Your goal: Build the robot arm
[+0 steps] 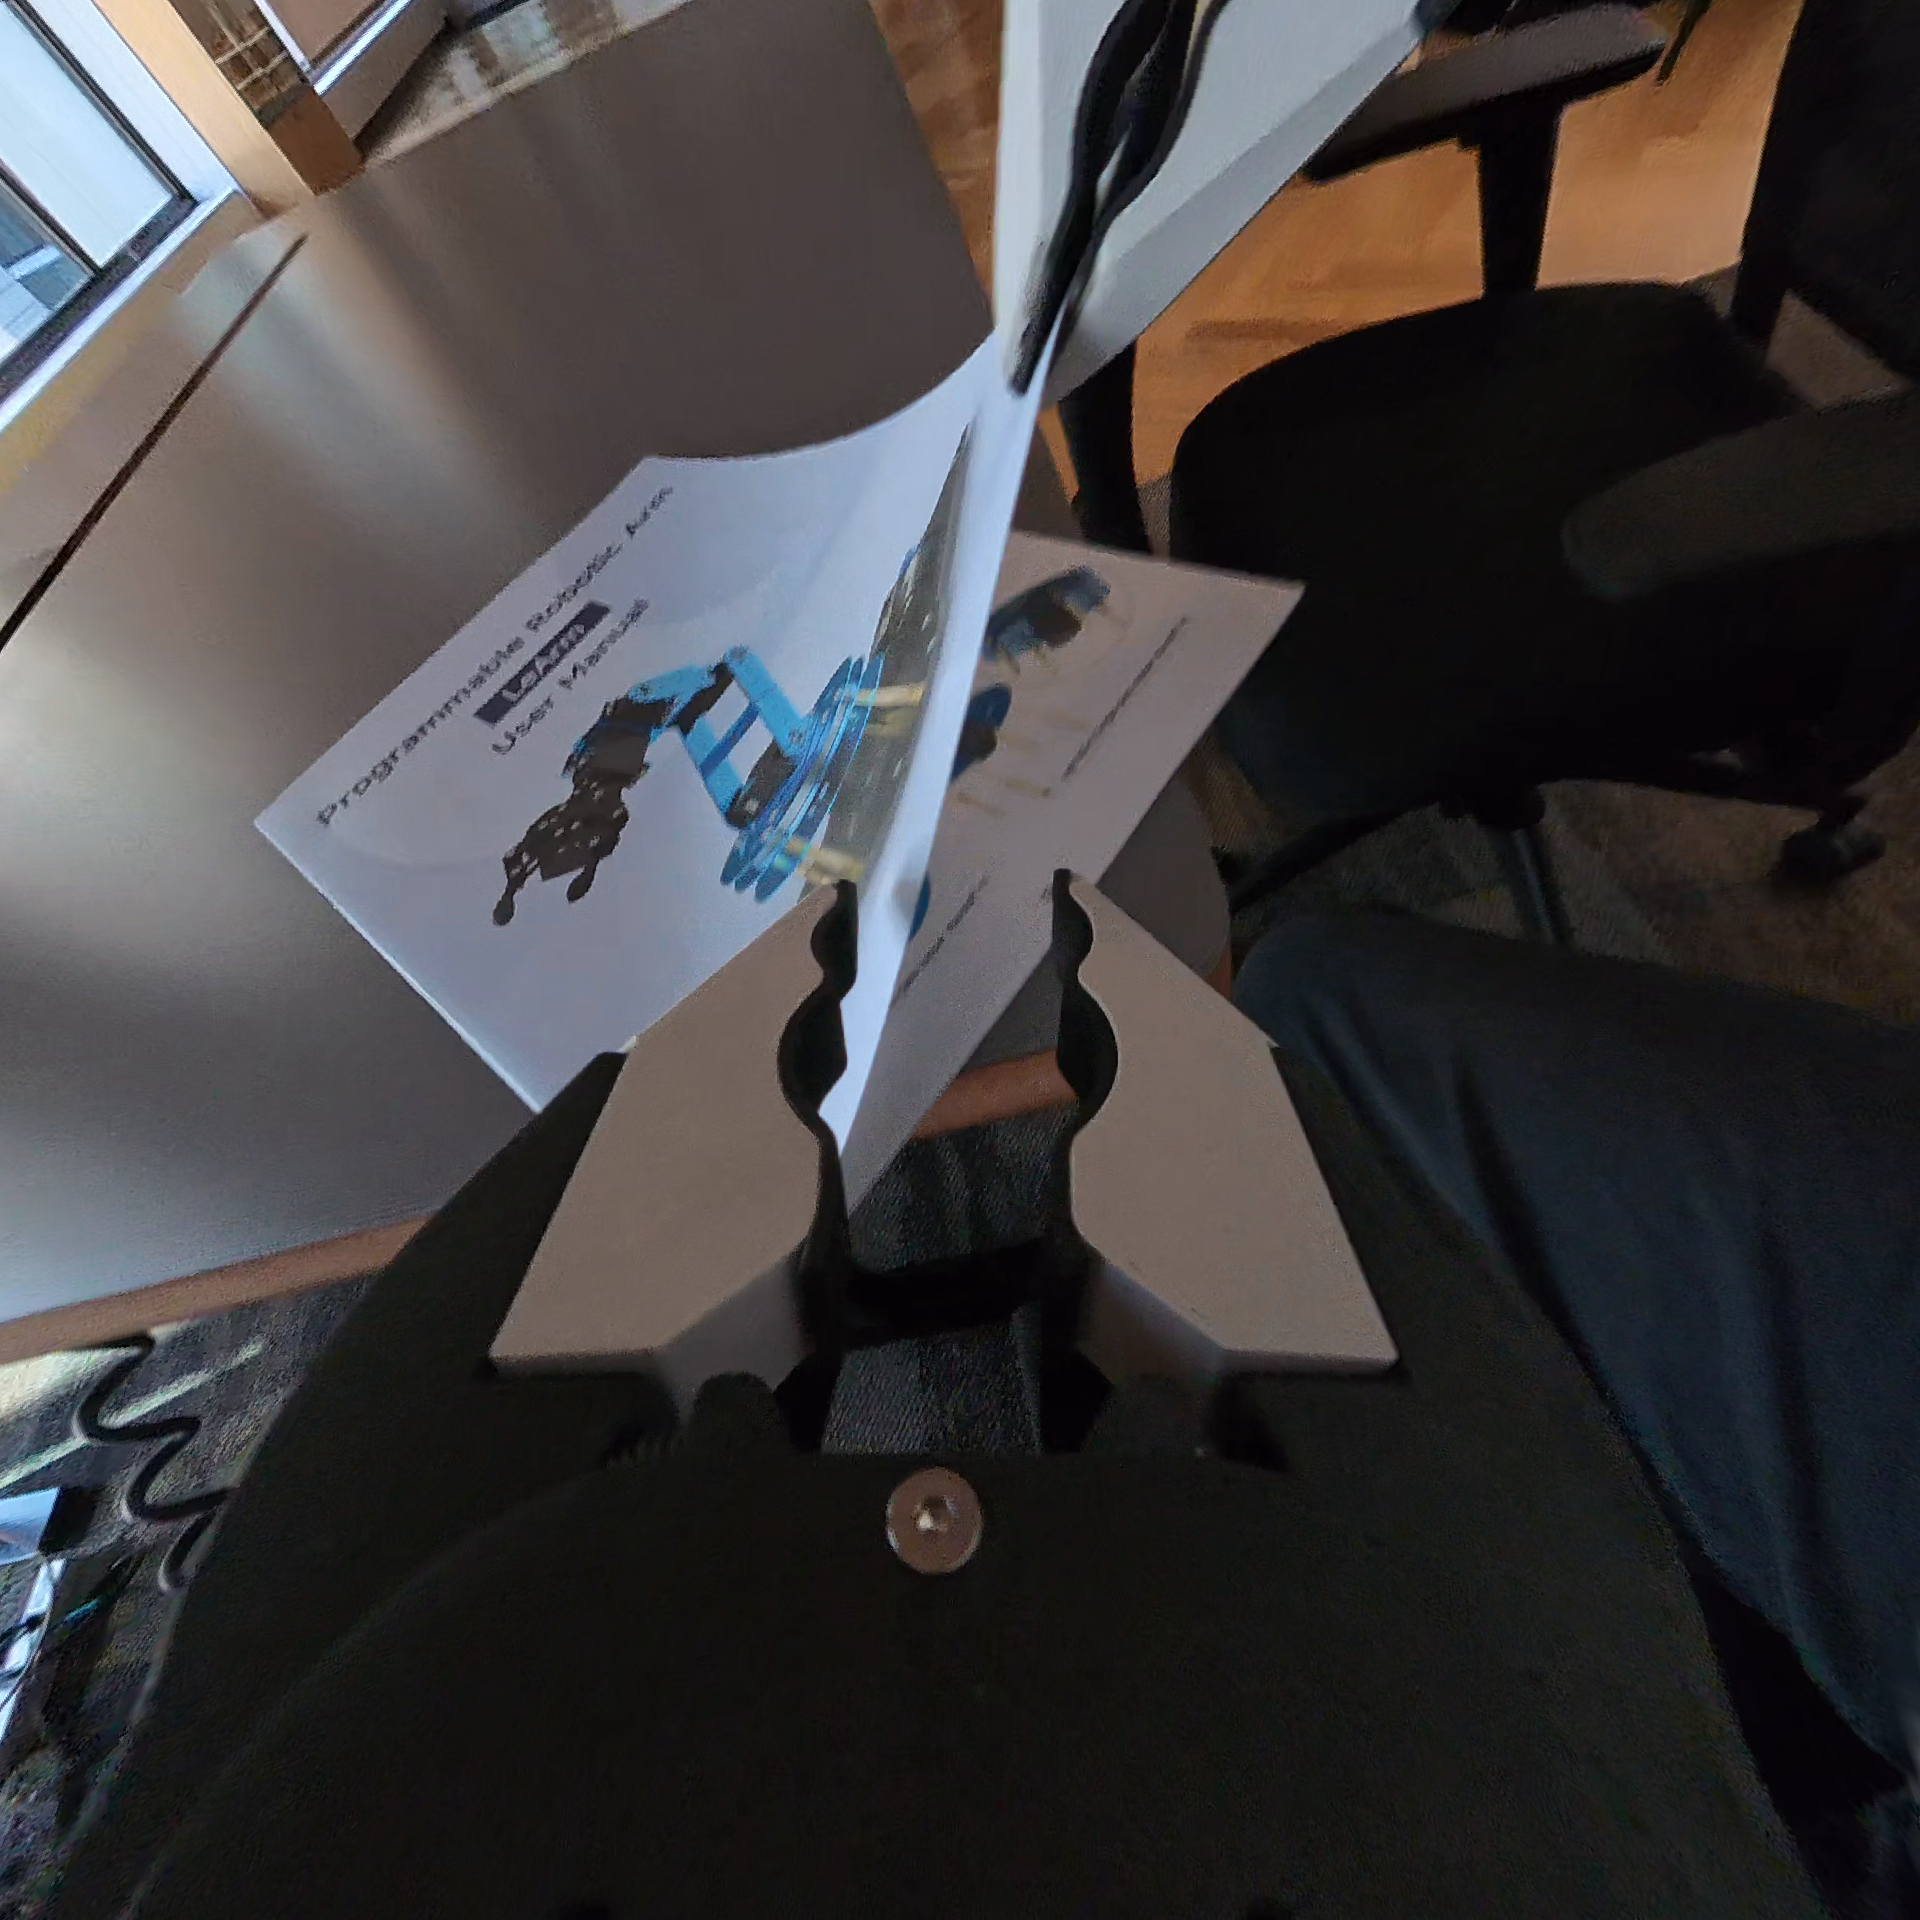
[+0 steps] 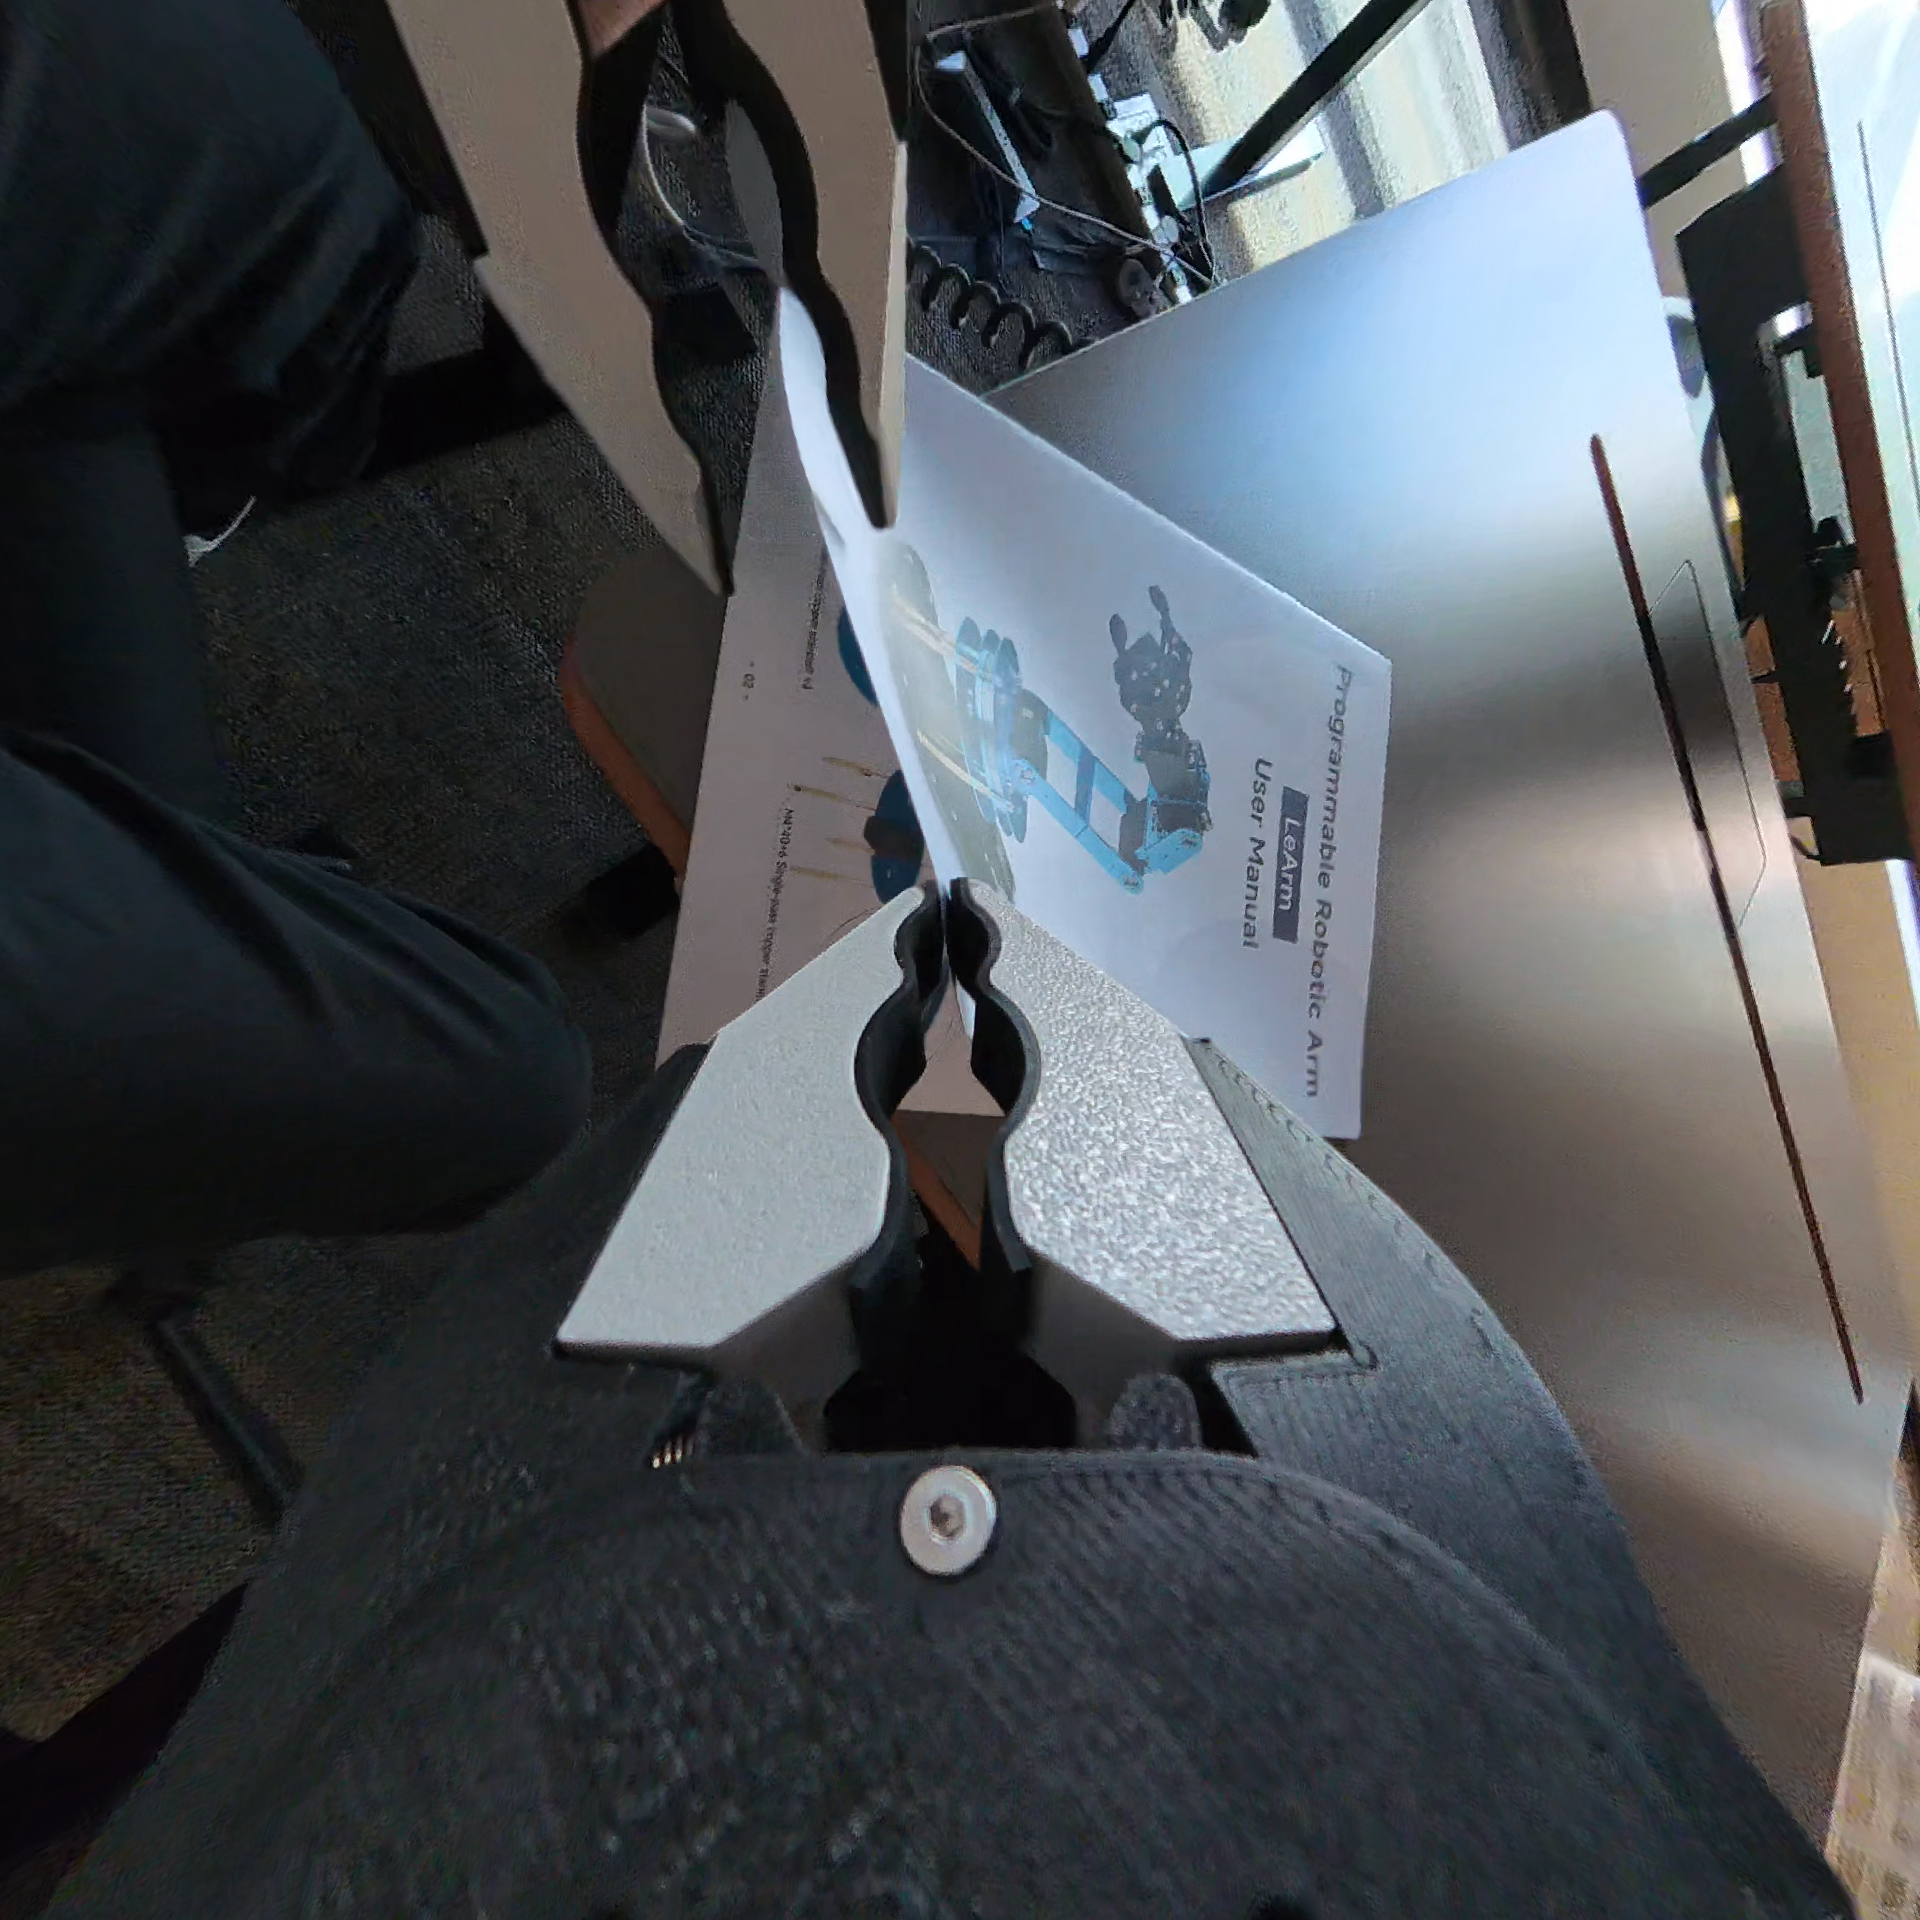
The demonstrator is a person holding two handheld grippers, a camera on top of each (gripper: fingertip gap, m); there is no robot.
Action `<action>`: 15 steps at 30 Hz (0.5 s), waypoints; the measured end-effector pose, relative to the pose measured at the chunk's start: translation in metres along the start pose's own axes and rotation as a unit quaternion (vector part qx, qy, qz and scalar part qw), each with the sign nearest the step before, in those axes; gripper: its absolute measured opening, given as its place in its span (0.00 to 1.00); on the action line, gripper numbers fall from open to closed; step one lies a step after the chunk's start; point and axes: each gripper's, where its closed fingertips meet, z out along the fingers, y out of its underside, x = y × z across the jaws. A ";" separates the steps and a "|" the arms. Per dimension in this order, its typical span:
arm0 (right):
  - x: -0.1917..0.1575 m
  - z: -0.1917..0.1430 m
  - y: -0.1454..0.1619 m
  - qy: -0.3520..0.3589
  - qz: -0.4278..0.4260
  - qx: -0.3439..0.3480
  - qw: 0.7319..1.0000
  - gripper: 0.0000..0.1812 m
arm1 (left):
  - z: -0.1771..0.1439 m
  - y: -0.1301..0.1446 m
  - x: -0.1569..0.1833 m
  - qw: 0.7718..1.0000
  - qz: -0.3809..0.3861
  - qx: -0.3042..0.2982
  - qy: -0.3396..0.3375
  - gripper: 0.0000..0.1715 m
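Right gripper [image 2: 948, 896]: jaws closed on the near edge of the booklet cover [image 2: 1143, 727], which stands lifted off the pages [image 2: 769, 748] under it. Left gripper [image 1: 951, 894]: jaws apart, the cover's other end between them, touching only one jaw; no clamp there. Booklet half open, lying at the table [image 1: 499, 436] edge, one corner overhanging. Table is grey and bare around it. Beyond: black office chair [image 1: 1538, 540], carpet [image 2: 436, 540], wood floor, window [image 1: 62, 208].
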 end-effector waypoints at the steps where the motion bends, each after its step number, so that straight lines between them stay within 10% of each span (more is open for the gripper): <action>1: 0.005 -0.001 -0.007 -0.003 -0.003 -0.001 1.000 0.00 | 0.000 -0.010 0.001 1.000 -0.003 0.009 0.004 0.20; 6: 0.026 0.000 -0.029 -0.017 -0.017 -0.039 0.999 0.01 | 0.009 -0.038 -0.019 0.998 0.032 0.003 -0.046 0.00; 10: 0.055 -0.014 -0.052 0.058 0.074 0.019 0.995 0.23 | -0.008 -0.053 -0.061 0.984 -0.121 0.085 -0.097 0.00; 15: -0.007 0.007 -0.047 -0.017 0.196 0.128 0.972 0.30 | -0.057 -0.043 -0.124 0.878 -0.398 0.251 -0.088 0.00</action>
